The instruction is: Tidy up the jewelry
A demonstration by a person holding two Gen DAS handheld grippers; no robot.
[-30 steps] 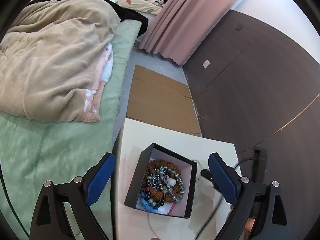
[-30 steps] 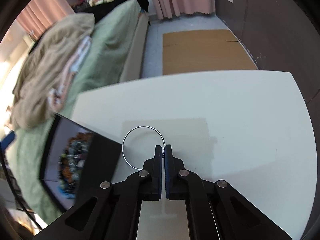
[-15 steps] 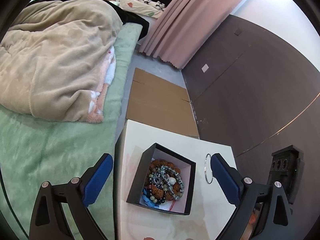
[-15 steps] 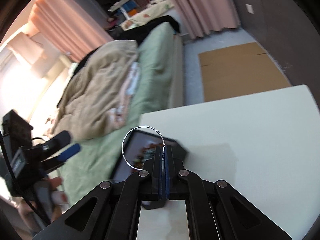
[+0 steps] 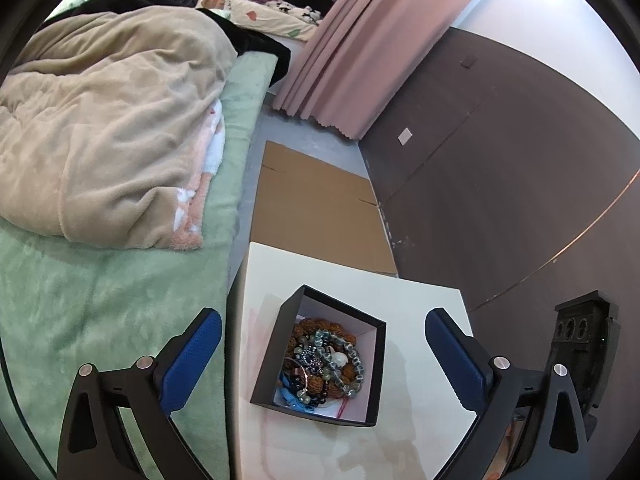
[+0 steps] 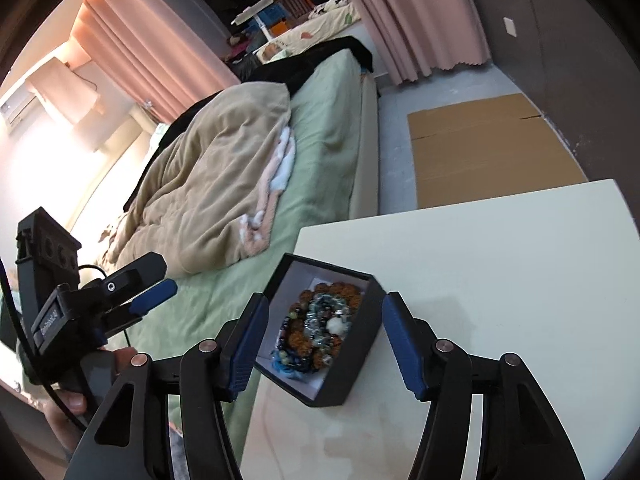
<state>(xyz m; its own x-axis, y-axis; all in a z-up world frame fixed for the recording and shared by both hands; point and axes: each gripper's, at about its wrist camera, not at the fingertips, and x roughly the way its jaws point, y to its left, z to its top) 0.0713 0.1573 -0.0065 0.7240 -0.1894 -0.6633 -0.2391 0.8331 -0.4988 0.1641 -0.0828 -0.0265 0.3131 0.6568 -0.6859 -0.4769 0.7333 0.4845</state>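
Observation:
A black open box (image 5: 276,356) with a white lining stands on the white table (image 5: 420,308). It holds a pile of beaded bracelets (image 5: 324,364), brown, grey-green, dark and blue. My left gripper (image 5: 324,344) is open and empty, its blue pads wide on either side of the box. In the right wrist view the box (image 6: 360,360) and bracelets (image 6: 320,328) sit between the fingers of my right gripper (image 6: 324,336), which is open and empty above them. I cannot make out the thin silver bangle.
A bed with a green sheet (image 5: 100,312) and beige blanket (image 5: 108,128) runs along the table's left. Flat cardboard (image 5: 316,208) lies on the floor beyond the table. A dark wall (image 5: 500,184) is on the right. The left gripper body (image 6: 80,304) shows over the bed.
My right gripper moved left over the box and opened, letting go of the thin silver bangle it held. The left gripper stayed open above the box.

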